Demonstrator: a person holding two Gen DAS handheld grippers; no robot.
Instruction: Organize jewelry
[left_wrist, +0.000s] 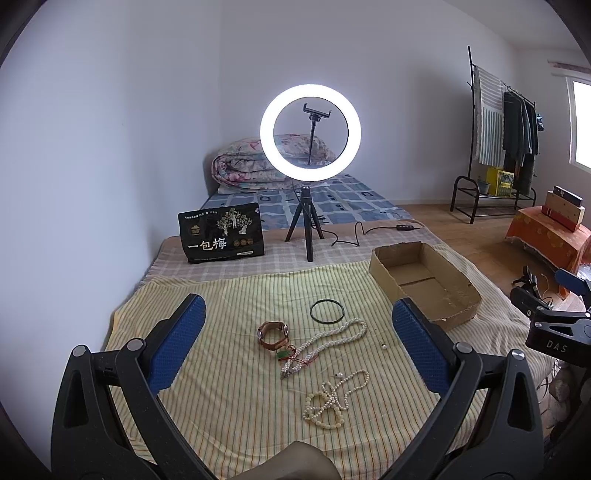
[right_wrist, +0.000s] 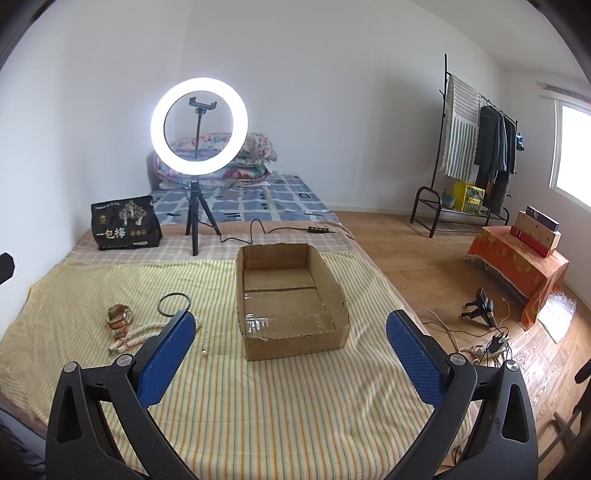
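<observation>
Looking along the left gripper (left_wrist: 299, 343), the left wrist view shows its blue-padded fingers (left_wrist: 176, 343) spread wide and holding nothing, poised above a striped cloth (left_wrist: 229, 387) on which all the jewelry lies loose: a dark bangle (left_wrist: 327, 312) farthest out, a brown-strapped watch (left_wrist: 274, 334) nearer, a long pearl necklace (left_wrist: 325, 341) tangled at its near end with a red cord bearing a green pendant (left_wrist: 283, 355), a cream bead strand (left_wrist: 332, 400) heaped closest to the camera, and two stray pearls (left_wrist: 383, 346) apart from the rest. The cardboard box (left_wrist: 458, 291) stands to the right of the pieces, nothing visible inside it. In the right wrist view, the right gripper (right_wrist: 291, 347) is likewise fully parted and empty, facing the cardboard box (right_wrist: 255, 347) head-on; its taped floor is bare. The bangle (right_wrist: 174, 304), watch (right_wrist: 119, 316) and pearl necklace (right_wrist: 140, 334) lie left of the box, well apart from it. By this evidence the sorting has not begun: every piece remains to be lifted and placed, presumably into the box. The strands look limp and liable to snag one another.
</observation>
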